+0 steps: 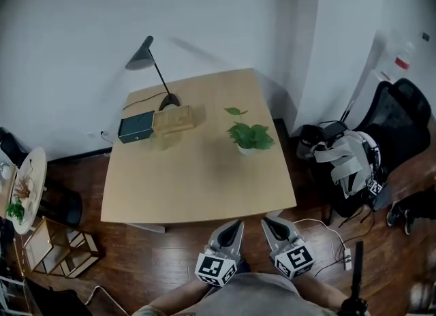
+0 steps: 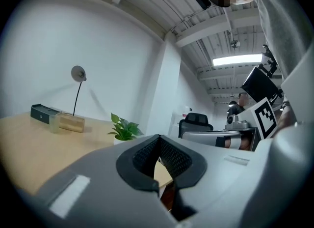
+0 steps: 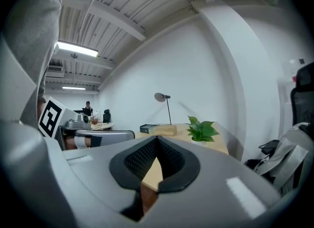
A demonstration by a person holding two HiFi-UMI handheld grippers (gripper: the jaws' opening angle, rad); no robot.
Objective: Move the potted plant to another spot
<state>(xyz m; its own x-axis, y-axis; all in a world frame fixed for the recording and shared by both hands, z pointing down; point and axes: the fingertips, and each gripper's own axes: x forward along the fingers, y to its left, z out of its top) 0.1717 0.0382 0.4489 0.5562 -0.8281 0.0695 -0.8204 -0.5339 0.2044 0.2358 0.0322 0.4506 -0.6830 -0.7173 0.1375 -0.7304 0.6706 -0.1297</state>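
Observation:
A small potted plant with green leaves in a white pot stands on the right half of the light wooden table. It also shows in the left gripper view and the right gripper view. Both grippers hang side by side off the table's near edge, well short of the plant. My left gripper has its jaws closed tip to tip with nothing between them. My right gripper is likewise shut and empty.
A black desk lamp, a dark box and a wooden block sit at the table's far left. A black office chair with a bag stands right of the table. A side table with dishes stands at the left.

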